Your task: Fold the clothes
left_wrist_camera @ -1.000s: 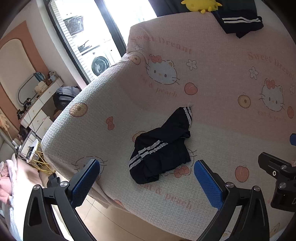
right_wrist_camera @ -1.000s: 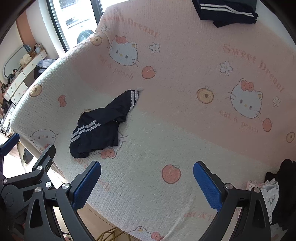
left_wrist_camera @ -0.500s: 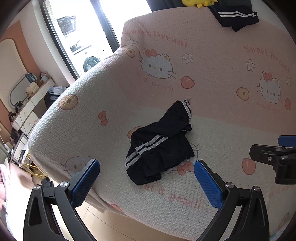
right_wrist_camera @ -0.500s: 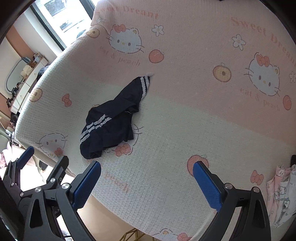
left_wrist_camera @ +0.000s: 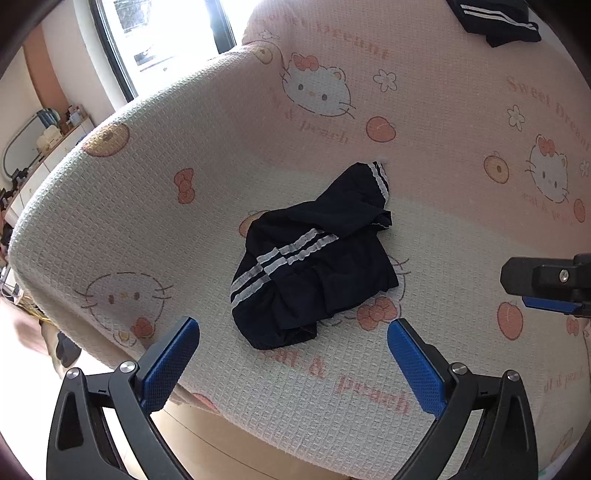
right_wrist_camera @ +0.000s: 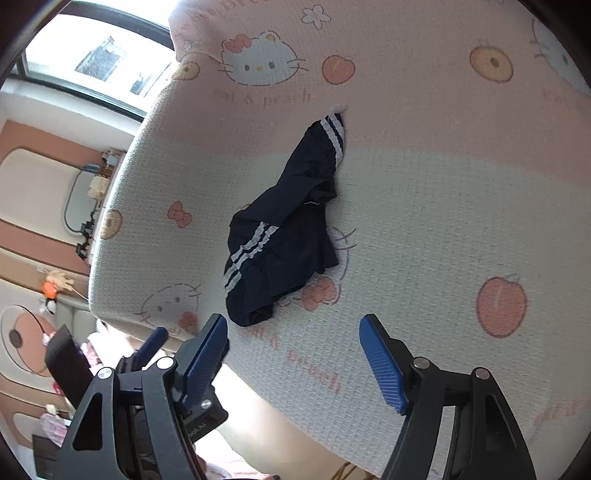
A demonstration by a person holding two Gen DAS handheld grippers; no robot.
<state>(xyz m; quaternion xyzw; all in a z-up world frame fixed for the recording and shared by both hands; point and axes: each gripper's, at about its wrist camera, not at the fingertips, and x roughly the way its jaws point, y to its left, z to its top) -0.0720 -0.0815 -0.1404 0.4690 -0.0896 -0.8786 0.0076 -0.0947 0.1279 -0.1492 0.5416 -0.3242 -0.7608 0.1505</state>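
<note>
A crumpled dark navy garment [left_wrist_camera: 314, 266] [right_wrist_camera: 284, 236] with double white stripes lies on a pink and white cat-and-peach bed cover [left_wrist_camera: 147, 206] [right_wrist_camera: 424, 206], near its front edge. My left gripper [left_wrist_camera: 293, 354] hovers just short of the garment's near end, open and holding nothing. My right gripper [right_wrist_camera: 295, 354] hangs over the cover to the right of the garment; its jaws are closing slightly but still stand wide, with only bare cover between them. The right gripper [left_wrist_camera: 546, 288] also shows side-on at the right edge of the left wrist view.
A second dark striped garment [left_wrist_camera: 495, 18] lies at the far side of the bed. A bright window [left_wrist_camera: 166, 37] and a dresser with a mirror [left_wrist_camera: 37, 136] stand at the left. The bed's front edge drops to the floor [left_wrist_camera: 221, 435] below the grippers.
Both grippers have come down toward the bed, so the garment looks larger and closer. The right wrist has rolled, tilting its view. The right jaws stand a little narrower.
</note>
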